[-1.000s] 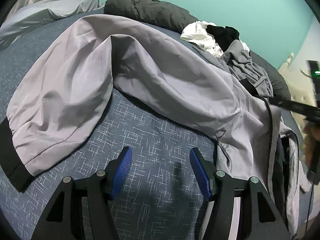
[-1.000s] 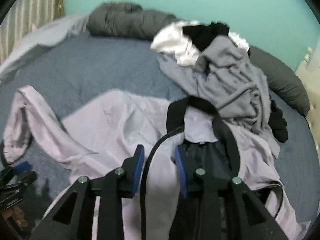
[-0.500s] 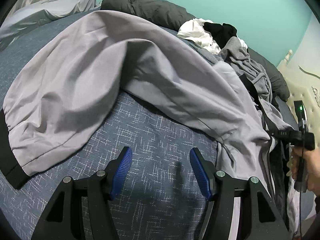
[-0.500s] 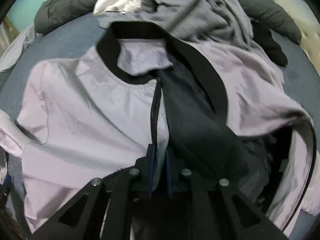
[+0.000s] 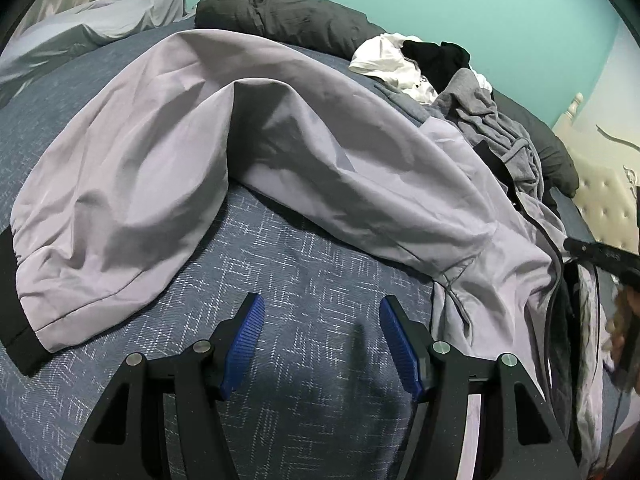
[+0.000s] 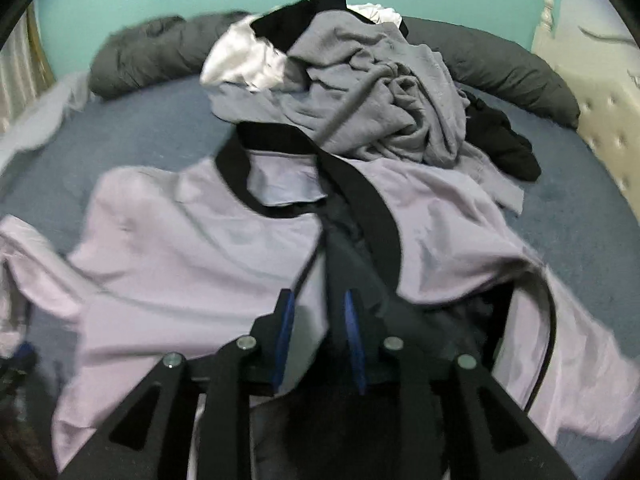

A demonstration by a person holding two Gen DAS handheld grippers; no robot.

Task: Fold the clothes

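The jacket (image 6: 192, 248) lies spread face-up on the bed (image 5: 312, 272), likely laid flat for folding. The right gripper (image 6: 318, 340) is opening with the zipper edge between its jaws, apparently letting it go. The left gripper (image 5: 320, 344) waits released and empty near the sleeve (image 5: 120, 208).

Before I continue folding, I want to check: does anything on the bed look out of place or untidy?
Yes. The pale lilac zip jacket lies crumpled and half open, its sleeve bent over. Behind it, a pile of grey, white and black clothes is still unfolded.
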